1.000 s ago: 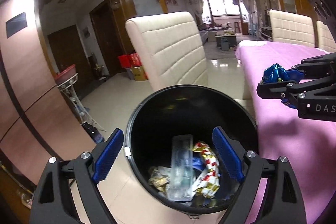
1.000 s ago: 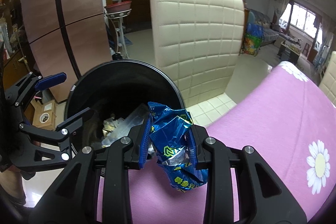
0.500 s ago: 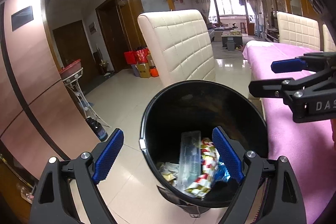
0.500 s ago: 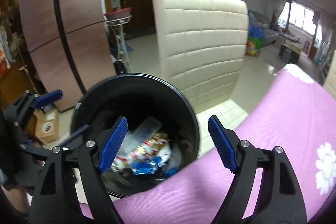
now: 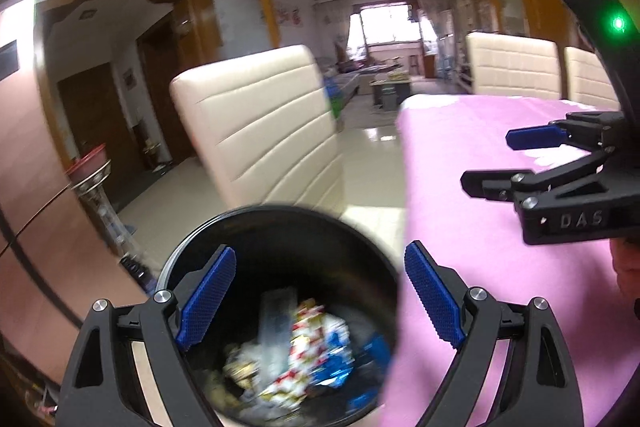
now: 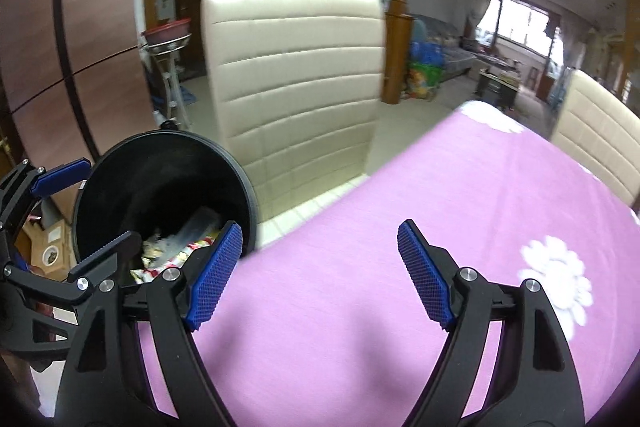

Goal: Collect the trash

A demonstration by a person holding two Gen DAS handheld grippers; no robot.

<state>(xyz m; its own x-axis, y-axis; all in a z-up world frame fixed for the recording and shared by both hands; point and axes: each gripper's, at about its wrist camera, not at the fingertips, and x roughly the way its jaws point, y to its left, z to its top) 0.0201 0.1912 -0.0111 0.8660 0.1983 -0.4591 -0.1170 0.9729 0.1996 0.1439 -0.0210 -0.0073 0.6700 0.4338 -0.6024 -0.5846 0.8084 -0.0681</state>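
Now black bin (image 6: 120,187) beside table (image 6: 400,267) edge holds wrappers (image 5: 308,359). Right gripper (image 6: 320,279) wide, empty, over table; left gripper (image 5: 316,299) wide, empty, above bin, prob. ready for next trash.

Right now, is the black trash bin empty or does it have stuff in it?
Partly filled. The black trash bin holds wrappers heaped at its bottom, with bare dark wall above them up to the rim.

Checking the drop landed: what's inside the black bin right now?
Inside the black bin: a red-and-white wrapper, a blue wrapper, a clear plastic piece and pale scraps, all blurred. Anything under that pile is covered.
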